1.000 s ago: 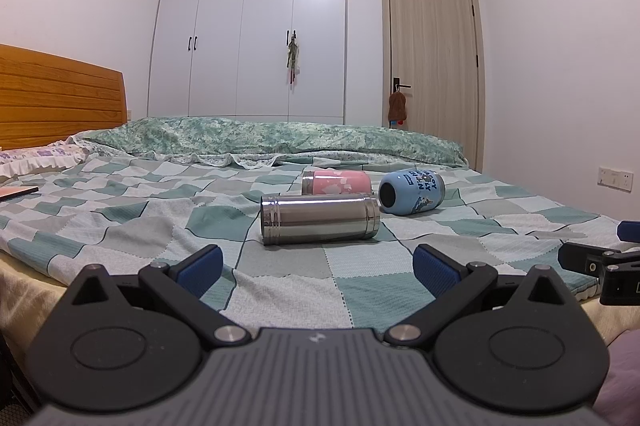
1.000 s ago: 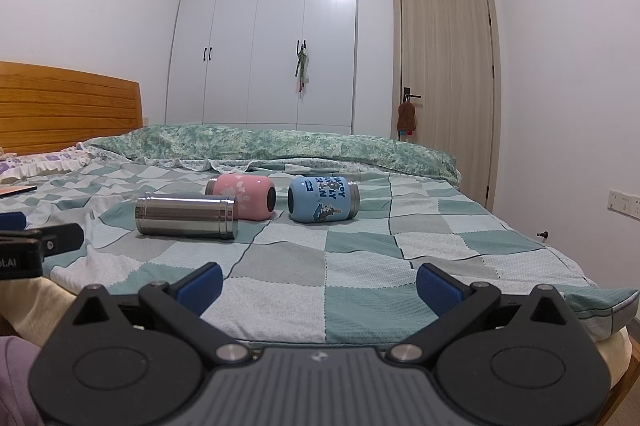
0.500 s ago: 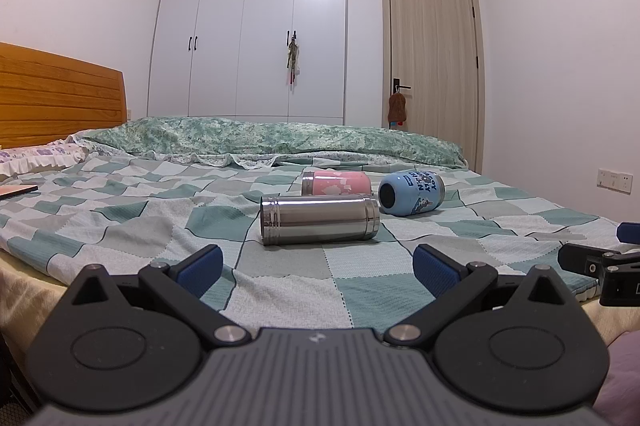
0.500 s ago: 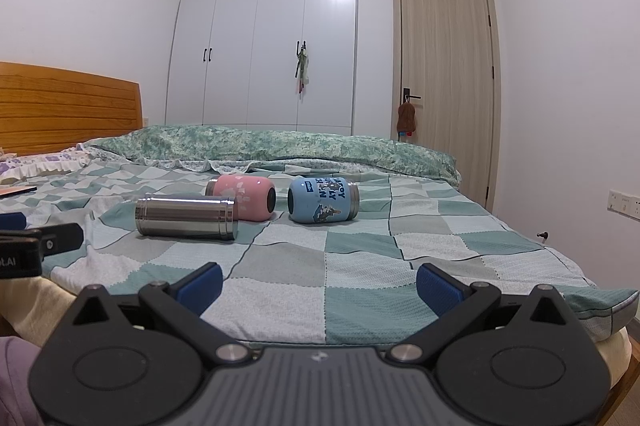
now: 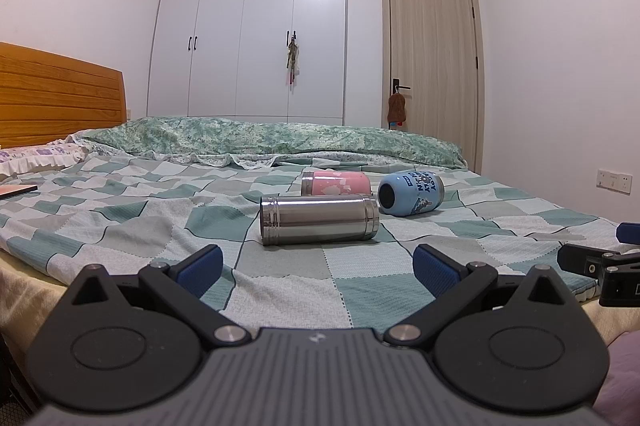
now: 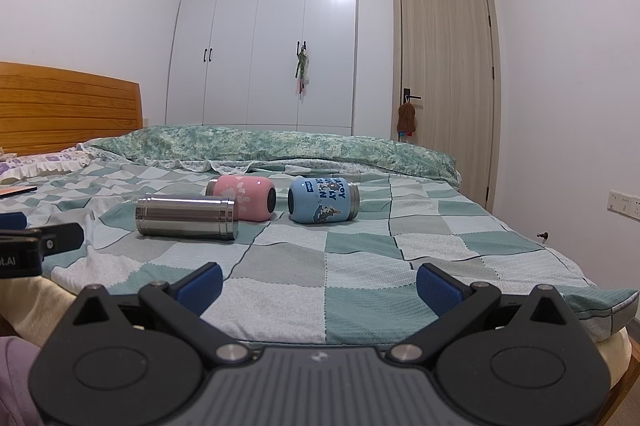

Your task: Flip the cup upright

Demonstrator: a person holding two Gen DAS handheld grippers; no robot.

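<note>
left gripper (image 5: 318,264) released, right gripper (image 6: 319,283) released | pink cartoon-print cup (image 5: 335,183) half hidden behind lying steel cylinder cup (image 5: 319,220) | blue printed cup (image 6: 323,200) sideways

Two low bedside views, shared bed (image 5: 120,218)

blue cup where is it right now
The blue cup lies on its side on the checked bedspread, rightmost of three cups in both wrist views, just right of the pink cup and apart from it.
</note>
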